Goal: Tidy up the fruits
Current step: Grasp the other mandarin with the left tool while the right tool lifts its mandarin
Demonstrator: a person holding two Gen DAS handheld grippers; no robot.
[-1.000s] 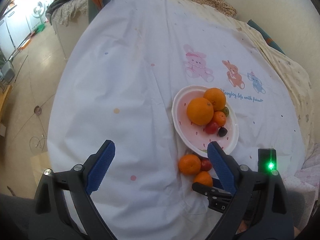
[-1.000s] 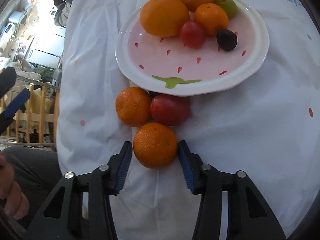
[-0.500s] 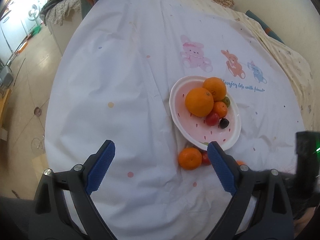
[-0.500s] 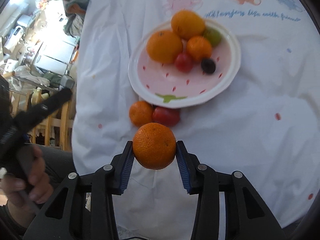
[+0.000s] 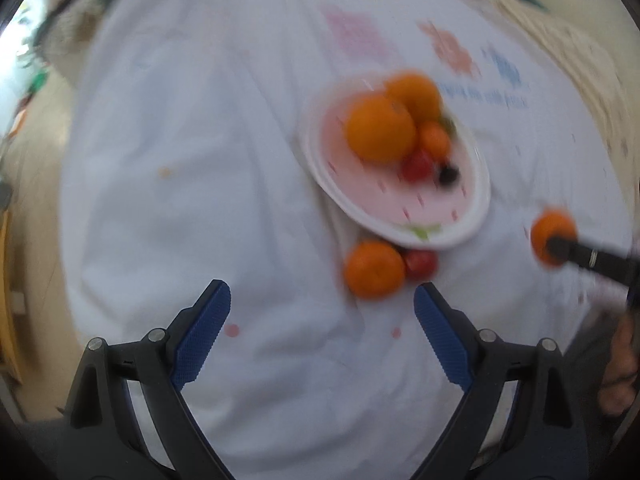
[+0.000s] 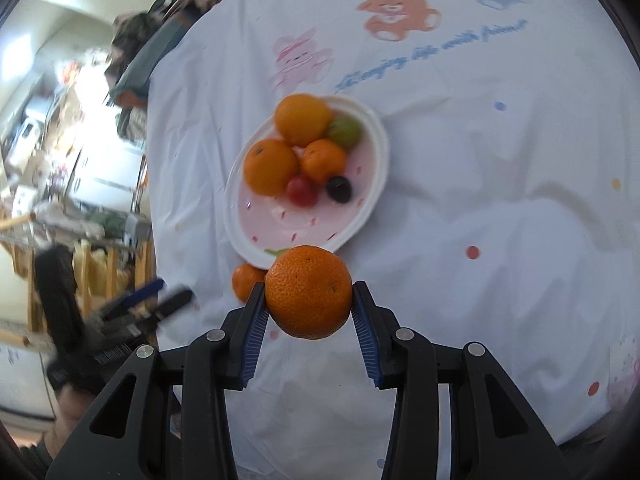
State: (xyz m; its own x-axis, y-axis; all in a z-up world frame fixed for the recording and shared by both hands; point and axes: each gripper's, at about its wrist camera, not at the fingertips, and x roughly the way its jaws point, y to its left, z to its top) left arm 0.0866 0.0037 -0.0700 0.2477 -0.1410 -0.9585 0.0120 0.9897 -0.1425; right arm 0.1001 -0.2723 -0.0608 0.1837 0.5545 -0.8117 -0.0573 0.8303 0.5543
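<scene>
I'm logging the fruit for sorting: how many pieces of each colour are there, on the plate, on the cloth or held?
Orange: 5 (three on the plate, one on the cloth, one in the right tongs)
Red: 2
Green: 1
Dark purple: 1
Total: 9

Your left wrist view is smeared by motion blur: the pink round plate with a white rim (image 5: 476, 200) and the printed white cloth (image 5: 200, 200) are soft, while the blue-padded left gripper (image 5: 322, 312) stays crisp. Your right view is sharper, daylight blowing out its left edge, fisheye bending both frames' rims.
</scene>
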